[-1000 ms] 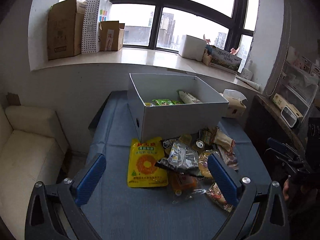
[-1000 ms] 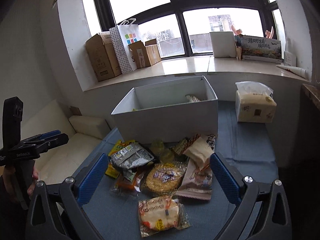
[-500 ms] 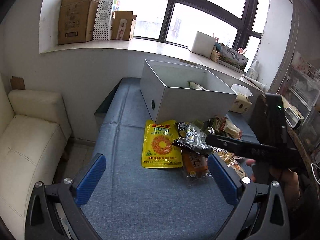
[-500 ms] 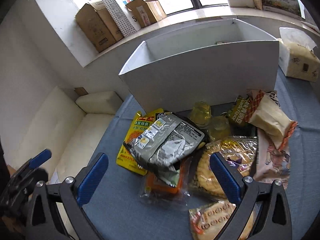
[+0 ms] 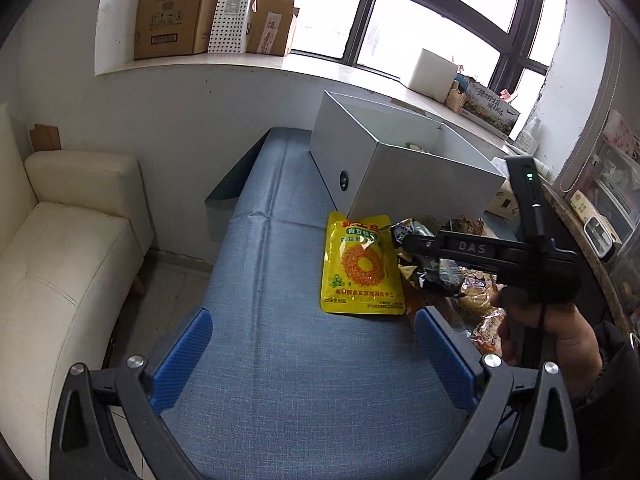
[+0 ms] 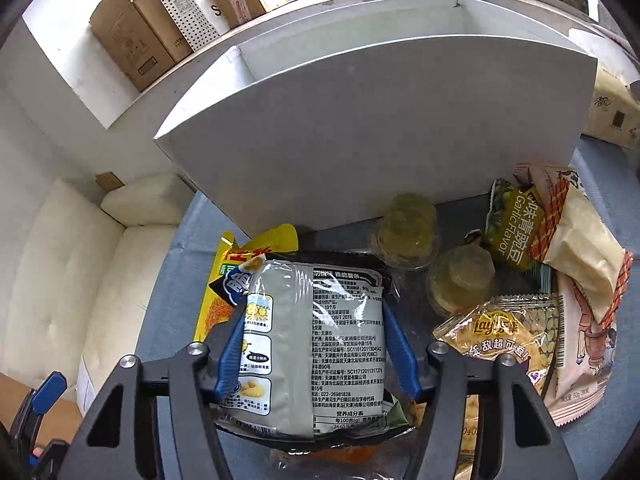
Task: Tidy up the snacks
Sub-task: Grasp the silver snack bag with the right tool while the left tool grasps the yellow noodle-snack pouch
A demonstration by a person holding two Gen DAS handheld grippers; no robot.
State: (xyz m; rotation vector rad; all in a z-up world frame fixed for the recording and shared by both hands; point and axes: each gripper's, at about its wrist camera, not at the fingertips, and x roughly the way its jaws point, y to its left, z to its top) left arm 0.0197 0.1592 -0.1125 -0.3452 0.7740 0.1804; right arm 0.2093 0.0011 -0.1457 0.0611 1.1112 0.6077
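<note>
My right gripper [image 6: 314,344] is shut on a grey snack bag [image 6: 316,340], its blue fingers [image 6: 232,344] pressing both sides of the bag above the snack pile. It also shows in the left wrist view [image 5: 408,242], low over the pile. A yellow pouch [image 5: 362,268] lies flat in front of the white box [image 5: 404,168], partly under the grey bag in the right wrist view [image 6: 224,280]. My left gripper [image 5: 312,350] is open and empty above bare blue tabletop. The box's front wall [image 6: 380,128] stands just behind the pile.
Two jelly cups [image 6: 408,232], a Lay's packet [image 6: 504,332], a green garlic-pea packet [image 6: 512,228] and a beige pastry bag [image 6: 580,240] lie right of the grey bag. A tissue pack [image 6: 612,108] sits far right. A cream sofa [image 5: 60,264] flanks the table's left edge.
My right gripper has dropped onto the pile and closed on the grey bag. My left gripper has pulled back and left, staying open.
</note>
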